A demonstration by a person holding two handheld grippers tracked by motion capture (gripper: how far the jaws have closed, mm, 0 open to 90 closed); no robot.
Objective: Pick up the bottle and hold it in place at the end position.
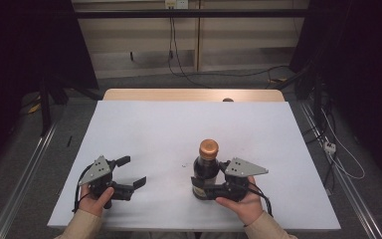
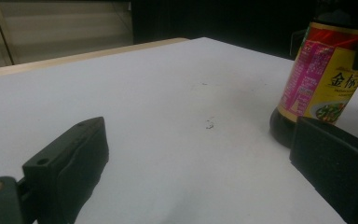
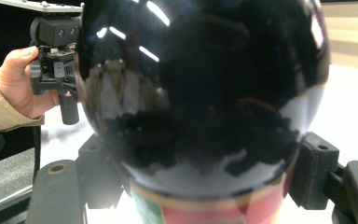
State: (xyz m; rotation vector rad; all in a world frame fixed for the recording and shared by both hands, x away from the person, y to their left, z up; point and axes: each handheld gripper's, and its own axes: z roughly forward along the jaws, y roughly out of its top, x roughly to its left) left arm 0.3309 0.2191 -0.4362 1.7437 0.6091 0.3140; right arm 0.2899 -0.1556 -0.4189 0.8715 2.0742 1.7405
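Observation:
A dark glass sauce bottle (image 1: 206, 169) with a copper-coloured cap and a yellow and pink label (image 2: 326, 79) stands upright on the white table, right of centre near the front. My right gripper (image 1: 212, 179) is shut on its lower body from the right. In the right gripper view the black bottle (image 3: 200, 93) sits between the two jaws, with the pads (image 3: 307, 172) pressed to its sides. My left gripper (image 1: 133, 171) rests at the front left, open with nothing between its fingers (image 2: 70, 163), pointing toward the bottle from some distance away.
The white sheet (image 1: 179, 129) covers the table, and a wooden edge (image 1: 194, 94) shows at the far side. A small dark speck (image 2: 209, 125) lies between the grippers. Cables and a power strip (image 1: 330, 147) lie on the floor to the right.

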